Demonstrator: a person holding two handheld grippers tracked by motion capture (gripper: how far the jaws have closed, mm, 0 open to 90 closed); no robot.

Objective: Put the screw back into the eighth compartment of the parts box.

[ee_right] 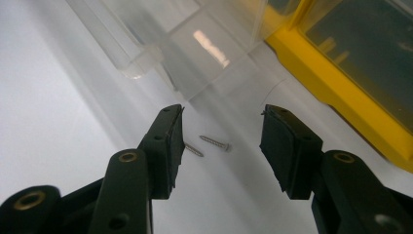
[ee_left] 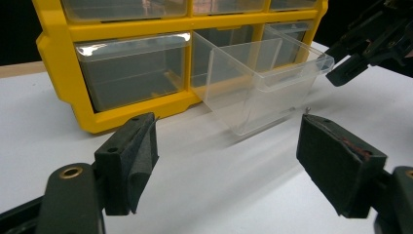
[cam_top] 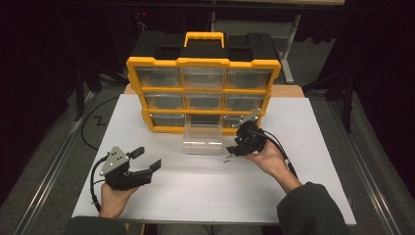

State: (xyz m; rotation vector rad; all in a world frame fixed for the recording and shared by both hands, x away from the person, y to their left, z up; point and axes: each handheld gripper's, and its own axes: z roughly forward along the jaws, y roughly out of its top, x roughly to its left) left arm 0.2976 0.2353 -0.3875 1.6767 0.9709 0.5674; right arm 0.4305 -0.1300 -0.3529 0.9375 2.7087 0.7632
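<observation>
Two small screws (ee_right: 215, 142) on the white bench (cam_top: 195, 191), just beside the clear drawer (cam_top: 202, 134) pulled out of the yellow box (cam_top: 203, 62). One screw plain to see, 2nd one (ee_right: 194, 150) half hidden behind a jaw pad. Drawer sits on the bench in front of the box's bottom row, middle slot.

R gripper (ee_right: 221, 141) low over the screws, tipped down at them. Jaws about half open, one pad each side of the screws, nothing pinched between. In the high view, R gripper (cam_top: 247, 139) near the drawer's right corner, held by a hand (cam_top: 269, 159) w/ dark sleeve.

L gripper (cam_top: 147, 159) well apart from the drawer, on the left side of the bench, held in the other hand (cam_top: 113, 198). Jaws wide, nothing in them. In the left gripper view, L gripper (ee_left: 226, 156) aimed at the box and drawer, bare bench between the pads.

Box w/ nine clear drawers in three rows, black top, yellow handle (cam_top: 204, 36).
</observation>
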